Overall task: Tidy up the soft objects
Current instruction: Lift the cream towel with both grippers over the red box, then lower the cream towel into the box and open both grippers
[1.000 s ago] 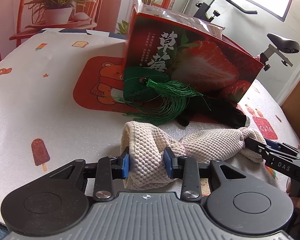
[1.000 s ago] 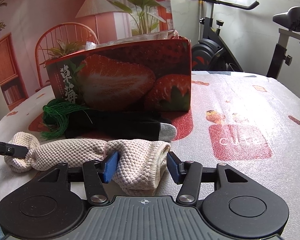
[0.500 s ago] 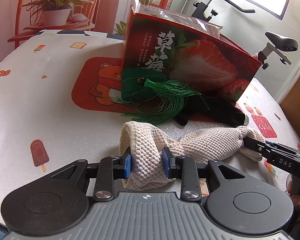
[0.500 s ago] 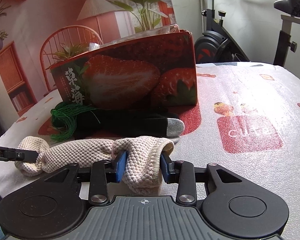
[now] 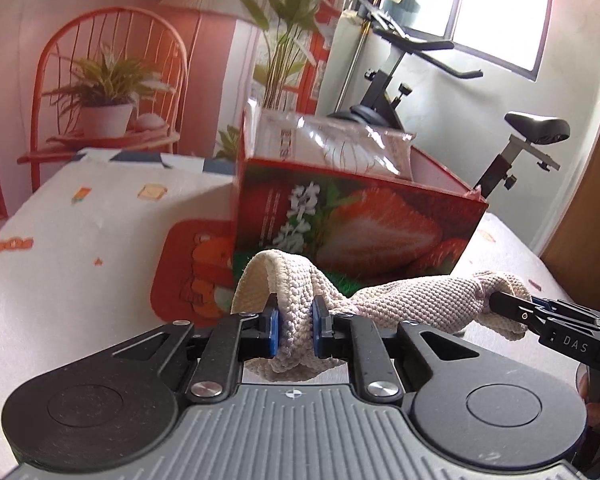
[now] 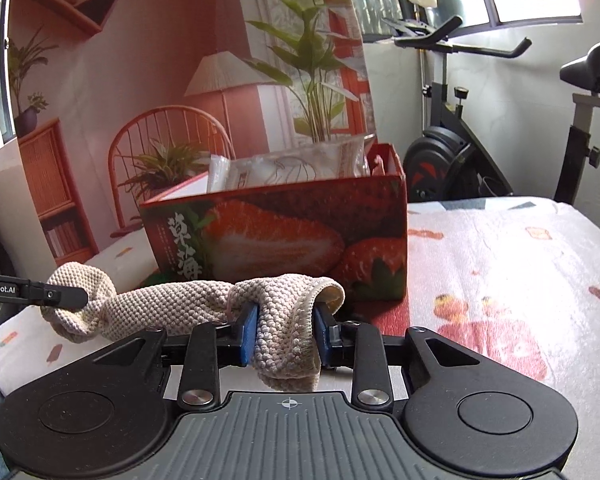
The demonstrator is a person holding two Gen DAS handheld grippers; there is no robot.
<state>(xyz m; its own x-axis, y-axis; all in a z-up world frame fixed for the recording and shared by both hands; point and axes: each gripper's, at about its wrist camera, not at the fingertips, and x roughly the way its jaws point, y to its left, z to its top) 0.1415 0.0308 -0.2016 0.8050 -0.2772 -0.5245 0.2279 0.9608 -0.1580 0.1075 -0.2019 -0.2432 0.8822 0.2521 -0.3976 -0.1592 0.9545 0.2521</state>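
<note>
We have the cream knitted cloth (image 5: 412, 300) strung between our two grippers, clear of the table (image 5: 80, 240) and just in front of the strawberry box (image 5: 360, 224). Our left gripper (image 5: 294, 330) pinches the cloth's left end, its blue pads (image 5: 274, 330) still closing on a bunched fold that spills out above and below them; our right gripper (image 6: 286, 330) does the same at the right end, jaws closing with a thick wad of knit between the pads (image 6: 250, 330). We take an end in each gripper, we judge, because a limp cloth sags and drags if lifted from one point; held at both ends it hangs as a short twisted span that can be carried over the box's near wall. In the left view the right gripper's fingers (image 5: 512, 312) show at the far right end of the cloth. The box stands open at the top in the middle of the table, and inside it leans a clear plastic packet (image 6: 292, 168) with something pale in it, rising above the rim. A strip of green (image 5: 340, 280) shows on the table between cloth and box; what it is we cannot tell. Dropping the cloth into the box looks like the step in hand.
</note>
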